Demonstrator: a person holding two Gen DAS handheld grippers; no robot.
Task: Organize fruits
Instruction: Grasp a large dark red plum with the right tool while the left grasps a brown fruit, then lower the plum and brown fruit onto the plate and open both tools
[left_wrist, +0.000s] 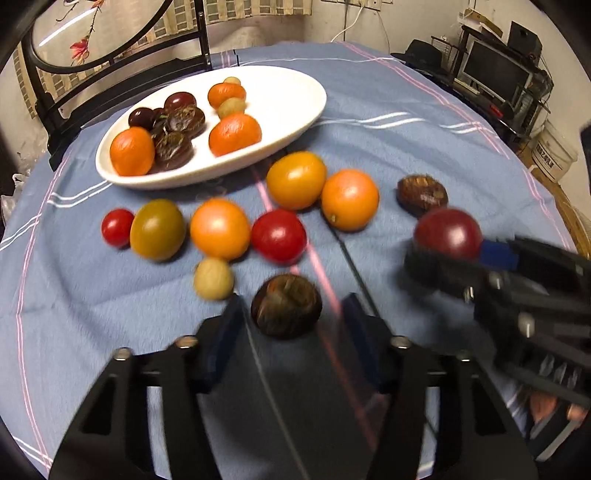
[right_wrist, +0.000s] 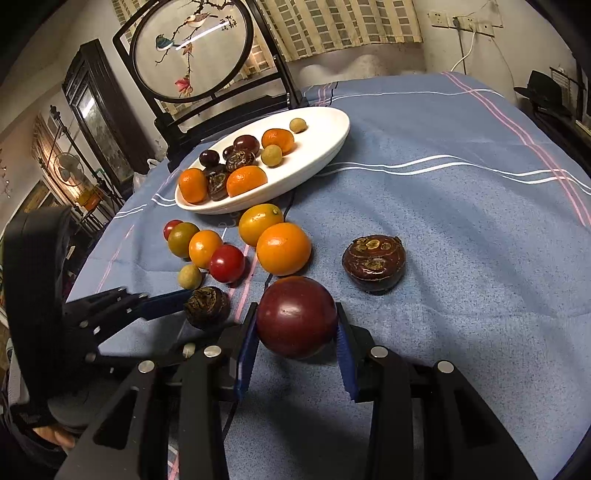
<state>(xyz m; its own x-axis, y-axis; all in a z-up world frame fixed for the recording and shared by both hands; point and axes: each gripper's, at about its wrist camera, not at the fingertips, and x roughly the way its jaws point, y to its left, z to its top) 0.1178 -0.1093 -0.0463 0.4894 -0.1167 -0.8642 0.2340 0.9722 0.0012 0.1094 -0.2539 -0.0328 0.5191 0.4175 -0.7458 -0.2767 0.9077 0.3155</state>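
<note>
While the right gripper has its jaws clamped on a dark red plum short of the white plate, the left gripper stands part-open around a brown chestnut.

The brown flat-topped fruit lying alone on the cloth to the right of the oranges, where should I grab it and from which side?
Take the brown fruit across its rounded side wall, coming down from above. It sits flat on the blue cloth like a squat disc, top face up, with clear space all round, so the tongs can probably straddle its width without nudging the nearest orange.
</note>
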